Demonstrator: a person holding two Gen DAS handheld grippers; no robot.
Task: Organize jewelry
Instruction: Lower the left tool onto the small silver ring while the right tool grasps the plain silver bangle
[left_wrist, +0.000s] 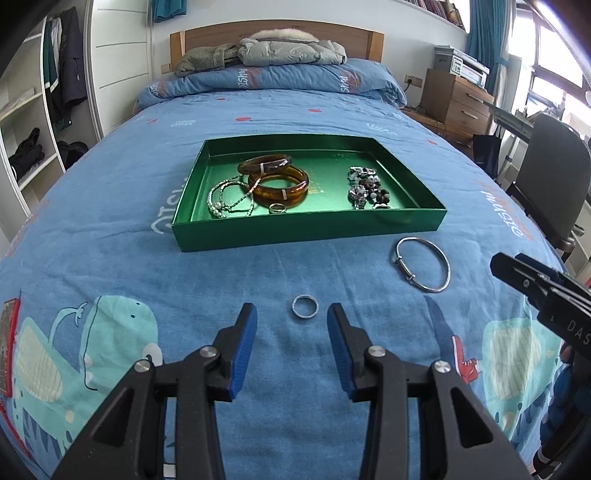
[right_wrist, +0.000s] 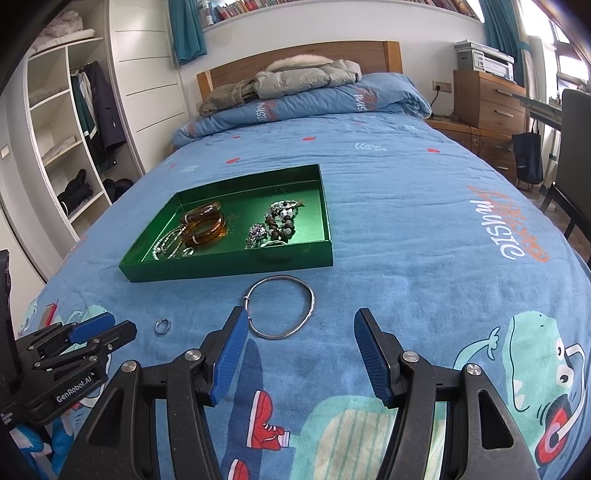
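Left wrist view: both grippers' ribbed blue fingers (left_wrist: 245, 350) spread empty near a thin silver ring (left_wrist: 305, 307) on quilted bedspread (left_wrist: 110, 240).

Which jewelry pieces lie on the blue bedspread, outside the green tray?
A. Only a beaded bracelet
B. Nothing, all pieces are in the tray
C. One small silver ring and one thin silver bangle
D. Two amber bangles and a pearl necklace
C: the small silver ring and the thin silver bangle both rest on the bedspread in front of the green tray, while the amber bangles sit inside it.
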